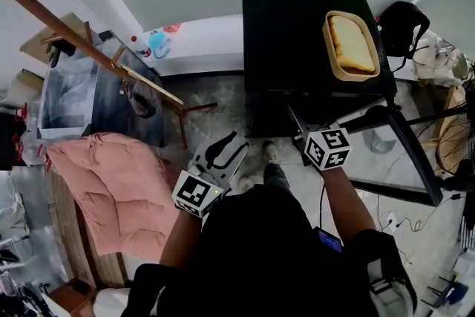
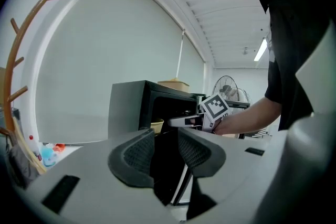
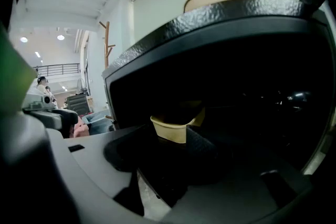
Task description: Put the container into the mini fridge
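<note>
The right gripper (image 3: 174, 140) was inside the open front of the black mini fridge (image 1: 289, 26), its jaws fairly wide and pressed on the sides of the yellow container (image 3: 170, 130), which was just inside the opening. The left gripper (image 2: 165, 139) hung outside, jaws partly apart and empty. A lidded container (image 1: 350, 45) stood near the fridge top's right edge.
</note>
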A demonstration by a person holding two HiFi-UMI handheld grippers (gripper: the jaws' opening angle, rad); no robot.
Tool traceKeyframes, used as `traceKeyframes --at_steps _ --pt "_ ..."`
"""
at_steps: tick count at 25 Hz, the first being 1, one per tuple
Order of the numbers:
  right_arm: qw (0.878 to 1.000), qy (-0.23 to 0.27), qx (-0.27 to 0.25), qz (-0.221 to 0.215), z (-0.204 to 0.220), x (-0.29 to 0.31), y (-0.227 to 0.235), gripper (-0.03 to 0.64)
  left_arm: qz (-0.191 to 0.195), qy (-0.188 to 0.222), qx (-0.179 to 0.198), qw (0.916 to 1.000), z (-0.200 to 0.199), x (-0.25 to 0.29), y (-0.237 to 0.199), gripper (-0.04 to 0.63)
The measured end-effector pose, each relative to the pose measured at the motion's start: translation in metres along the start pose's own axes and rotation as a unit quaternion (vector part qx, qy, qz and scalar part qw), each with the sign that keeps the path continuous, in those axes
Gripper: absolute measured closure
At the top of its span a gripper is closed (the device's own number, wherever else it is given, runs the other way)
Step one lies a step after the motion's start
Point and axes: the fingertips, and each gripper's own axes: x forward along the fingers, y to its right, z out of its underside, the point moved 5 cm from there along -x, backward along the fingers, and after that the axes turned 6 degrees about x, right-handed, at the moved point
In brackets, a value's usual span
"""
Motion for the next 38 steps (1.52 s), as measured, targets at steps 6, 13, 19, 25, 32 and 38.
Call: traceKeyframes --at_steps 6,13,19,25,32,38 --pt "0.999 0.032 0.006 -0.001 -0.009 -0.036 -0.016 0.383 -0.004 0.028 0.005 0.9996 -0.016 -0.004 -0.002 0.424" --pt "0.997 0.078 0.024 -0.005 -0.027 -0.077 -0.035 0.391 0.012 0.064 0.016 0.9978 -0.048 -0.006 0.002 0.38" --pt "0.993 0.113 0.026 -0.009 -0.053 -0.112 -0.033 0.405 0.05 0.099 0.067 0.9915 -0.093 0.017 0.021 0.38" --pt "0.991 0.133 0.023 -0.001 -0.077 -0.137 -0.007 0.416 0.076 0.084 0.168 0.9793 -0.127 0.067 0.044 0.38" --pt "0.99 0.137 0.02 0.003 -0.087 -0.16 0.021 0.426 0.093 0.072 0.271 0.9555 -0.157 0.125 0.061 0.385" --pt "0.99 0.14 0.033 -0.006 -0.091 -0.164 0.033 0.434 0.105 0.021 0.341 0.9339 -0.164 0.165 0.066 0.399"
